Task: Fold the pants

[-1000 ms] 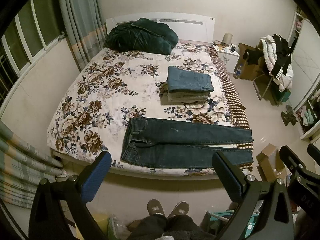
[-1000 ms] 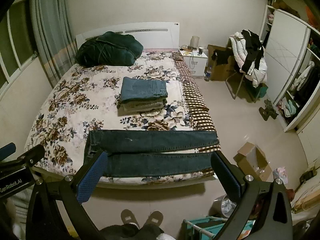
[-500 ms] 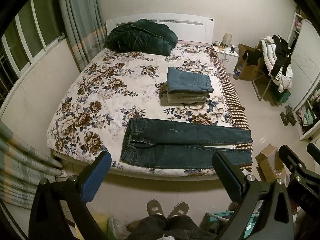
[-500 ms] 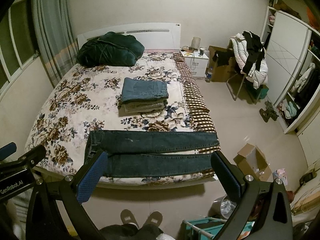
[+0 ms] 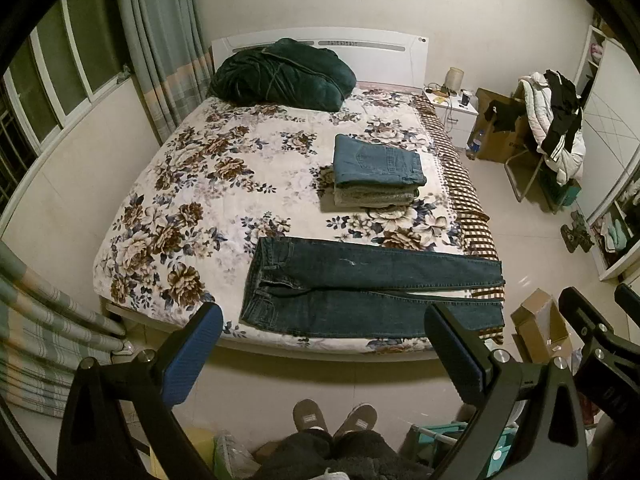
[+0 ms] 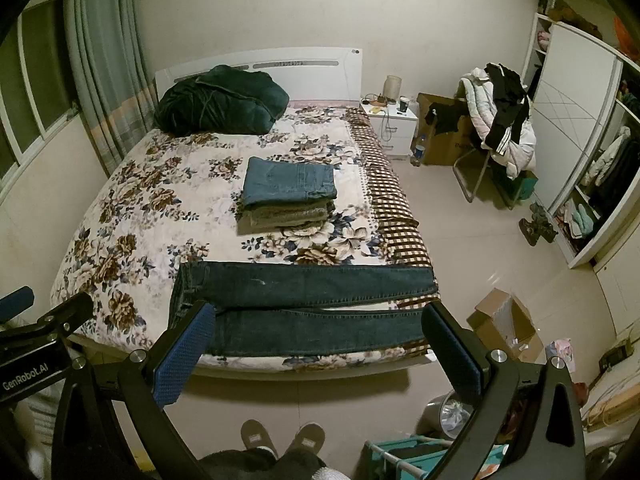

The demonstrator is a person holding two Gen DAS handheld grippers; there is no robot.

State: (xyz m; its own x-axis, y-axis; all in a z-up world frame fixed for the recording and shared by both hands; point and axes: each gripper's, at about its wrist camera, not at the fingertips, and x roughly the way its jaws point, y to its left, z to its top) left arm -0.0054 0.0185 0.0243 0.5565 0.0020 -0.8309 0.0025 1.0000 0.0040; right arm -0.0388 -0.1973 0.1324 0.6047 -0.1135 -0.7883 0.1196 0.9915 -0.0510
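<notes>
Both tools, the left gripper (image 5: 322,346) and right gripper (image 6: 316,346), stood released and empty at lower frame, above the dark jeans (image 5: 360,292) lying unfolded across the bed (image 5: 192,216) at centre; folding seemingly unstarted, approach due next.

I stand at the foot of a bed (image 5: 192,184) with a floral cover and white headboard (image 5: 384,46). Curtains (image 5: 160,40) and a window (image 5: 52,64) line the left wall; a nightstand (image 6: 394,126), chair (image 6: 476,176) and wardrobe (image 6: 576,92) stand right, on pale floor tiles (image 6: 480,240).
</notes>
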